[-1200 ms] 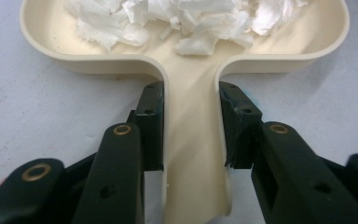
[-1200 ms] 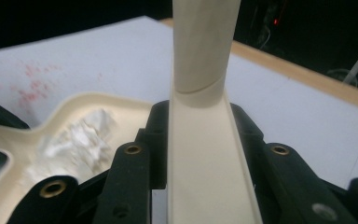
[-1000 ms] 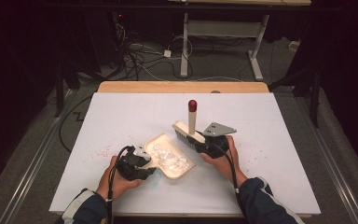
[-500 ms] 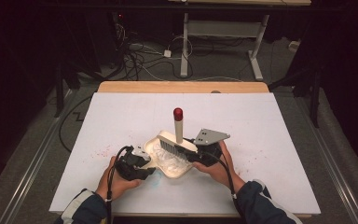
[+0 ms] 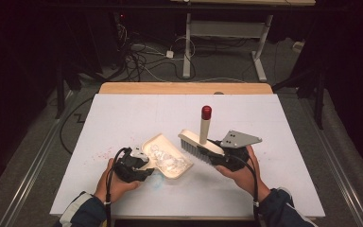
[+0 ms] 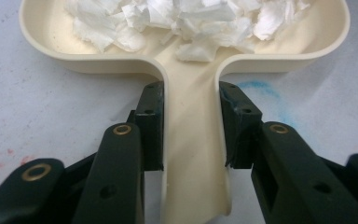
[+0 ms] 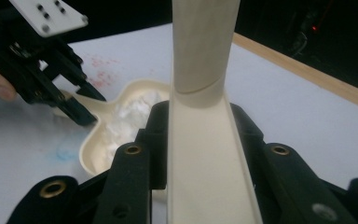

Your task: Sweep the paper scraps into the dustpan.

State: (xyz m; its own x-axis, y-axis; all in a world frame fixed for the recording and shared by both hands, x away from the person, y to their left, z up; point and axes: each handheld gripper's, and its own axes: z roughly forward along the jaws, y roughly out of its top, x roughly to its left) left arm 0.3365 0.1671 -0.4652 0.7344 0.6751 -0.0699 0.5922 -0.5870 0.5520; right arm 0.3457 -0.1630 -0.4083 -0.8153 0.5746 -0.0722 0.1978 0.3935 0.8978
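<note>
Standing upright — brush [image 5: 202, 142] handle, red-tipped

- Left gripper [image 5: 139, 163]: black body, with a black cable looping from it along the forearm.
- Right gripper [image 5: 220, 158]: black, topped by a grey 3-cornered plate [image 5: 238, 139] with small holes.
- Jaws: 2 black fingers [image 6: 151, 123] each, with brass-ringed rivets and small screws.
- Sleeves [image 5: 82, 210]: dark blue with pale trim.

Glossy cream plastic dustpan [image 6: 193, 154]; crumpled white paper scraps [image 6: 186, 21]; matt table [image 5: 123, 118].
</note>
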